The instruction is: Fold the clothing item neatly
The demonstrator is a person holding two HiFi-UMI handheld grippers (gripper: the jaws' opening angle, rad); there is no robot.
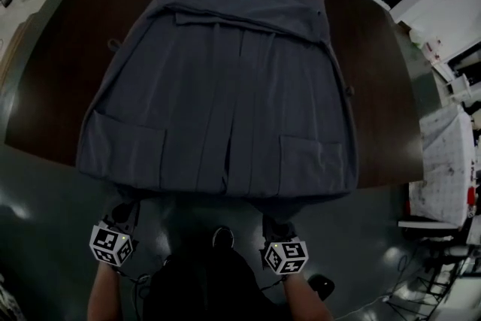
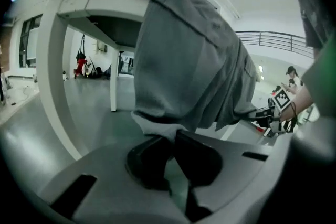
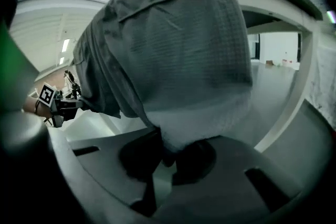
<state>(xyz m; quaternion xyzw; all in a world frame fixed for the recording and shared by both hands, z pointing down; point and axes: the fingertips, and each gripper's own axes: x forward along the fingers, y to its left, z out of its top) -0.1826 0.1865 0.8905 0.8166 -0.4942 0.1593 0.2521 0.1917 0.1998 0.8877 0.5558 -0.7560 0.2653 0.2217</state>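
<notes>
A grey garment (image 1: 225, 86) lies spread flat on the dark brown table (image 1: 64, 86), collar at the far side, two pockets near the hem. Its hem hangs over the near edge. My left gripper (image 1: 125, 213) is below the hem's left corner and my right gripper (image 1: 275, 223) is below its right part. In the left gripper view the left gripper (image 2: 170, 138) is shut on the hem, and the garment (image 2: 194, 60) drapes up over the table edge. In the right gripper view the right gripper (image 3: 167, 147) is likewise shut on a fold of the garment (image 3: 173, 50).
The table's white leg (image 2: 52, 86) stands just left of the hanging cloth. A white-covered table (image 1: 447, 169) and clutter stand at the right. Grey floor lies below, with the person's shoe (image 1: 222, 237) between the grippers.
</notes>
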